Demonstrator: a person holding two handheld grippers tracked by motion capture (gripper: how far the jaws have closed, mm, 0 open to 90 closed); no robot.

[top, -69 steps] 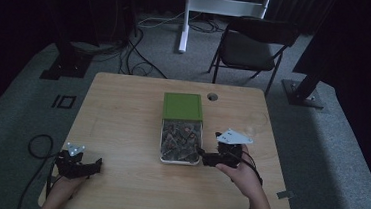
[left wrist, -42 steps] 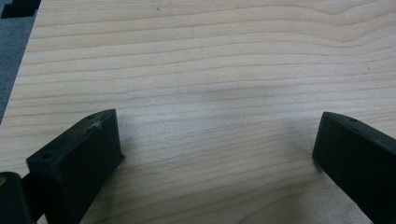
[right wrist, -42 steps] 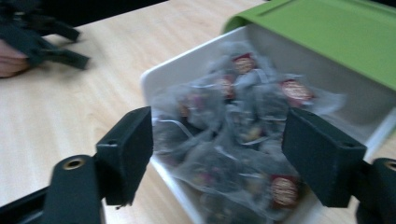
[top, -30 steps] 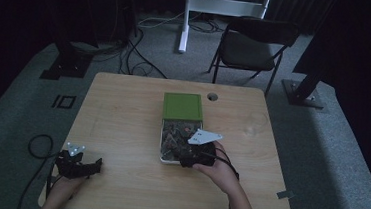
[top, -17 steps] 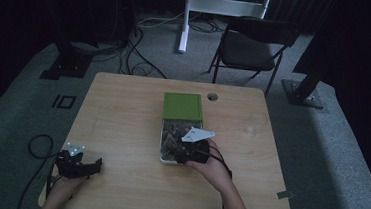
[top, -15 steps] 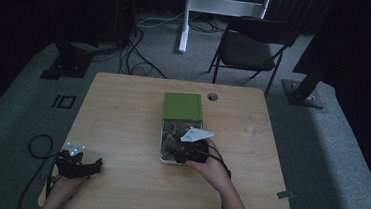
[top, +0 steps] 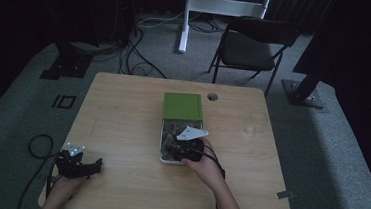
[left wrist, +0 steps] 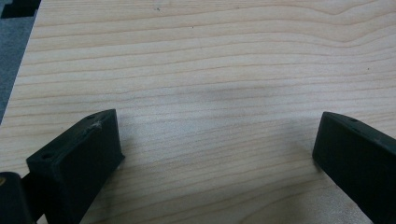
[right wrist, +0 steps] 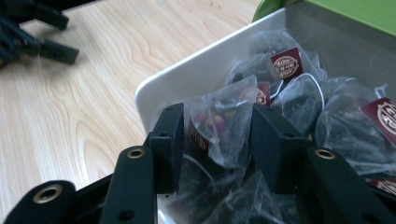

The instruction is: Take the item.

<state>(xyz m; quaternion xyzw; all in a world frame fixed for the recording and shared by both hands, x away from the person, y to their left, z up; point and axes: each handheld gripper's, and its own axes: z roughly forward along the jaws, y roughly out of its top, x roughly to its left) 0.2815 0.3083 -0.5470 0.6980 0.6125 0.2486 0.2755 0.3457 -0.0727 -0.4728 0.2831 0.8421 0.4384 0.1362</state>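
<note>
Nearest the person, the left tongs [top: 77,165] rest on the bare tabletop [top: 121,124] well to the left of the white tin [top: 162,142], and the left gripper view has their jaws spread wide over nothing but wood grain.

Farther in, the right tongs [right wrist: 217,133] reach into the near end of that tin. Their jaws stand partly apart with a clear mesh tea bag [right wrist: 223,126] between them; the bag's sides touch or nearly touch both inner faces, but whether it is truly pinched cannot be told. More tea bags [right wrist: 299,100] with dark red tags are heaped deeper in the tin. The tin's green lid [top: 183,106] is at its far end; whether it is hinged or loose cannot be told.

The step in hand seems to be picking one bag out. To do it well, the jaws should probably close on the bag's upper fold rather than its bulging middle, gently enough not to tear the mesh, then lift straight up so strings of neighbouring bags do not drag along.

Beyond the tabletop stands a folding chair [top: 251,44].
</note>
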